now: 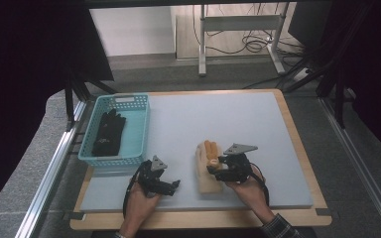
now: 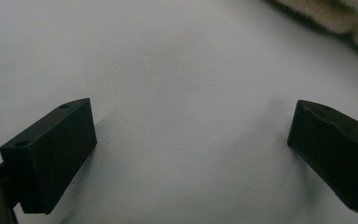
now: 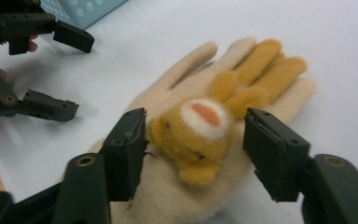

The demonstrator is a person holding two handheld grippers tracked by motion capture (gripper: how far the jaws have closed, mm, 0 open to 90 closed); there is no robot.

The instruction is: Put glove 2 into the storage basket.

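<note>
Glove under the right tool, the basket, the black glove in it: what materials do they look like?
Cream glove: fuzzy plush or fleece, matte, with a fluffy orange bear patch on it. Basket: probably moulded plastic, light blue, smooth, walls with a regular hole grid. Black glove: looks like soft knit or fabric, lying limp; texture too small to tell.
</note>
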